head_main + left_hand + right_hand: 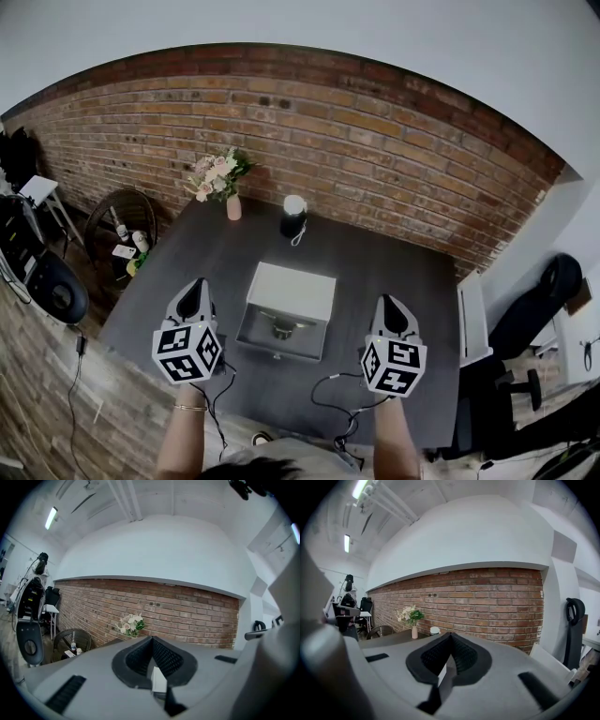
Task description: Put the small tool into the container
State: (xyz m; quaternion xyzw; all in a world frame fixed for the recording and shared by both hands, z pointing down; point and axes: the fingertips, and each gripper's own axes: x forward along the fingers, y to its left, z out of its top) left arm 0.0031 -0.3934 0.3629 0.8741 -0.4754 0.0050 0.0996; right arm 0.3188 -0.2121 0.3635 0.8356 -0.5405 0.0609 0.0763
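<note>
At eight and four o'clock of container (292, 289), left gripper (195, 289), right gripper (390, 305) pressed together, empty, idle: small tool (281, 329) apparently inside.

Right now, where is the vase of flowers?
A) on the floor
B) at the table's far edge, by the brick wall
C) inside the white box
B: the vase of flowers stands at the far edge of the table, close to the brick wall, beyond the white box.
</note>
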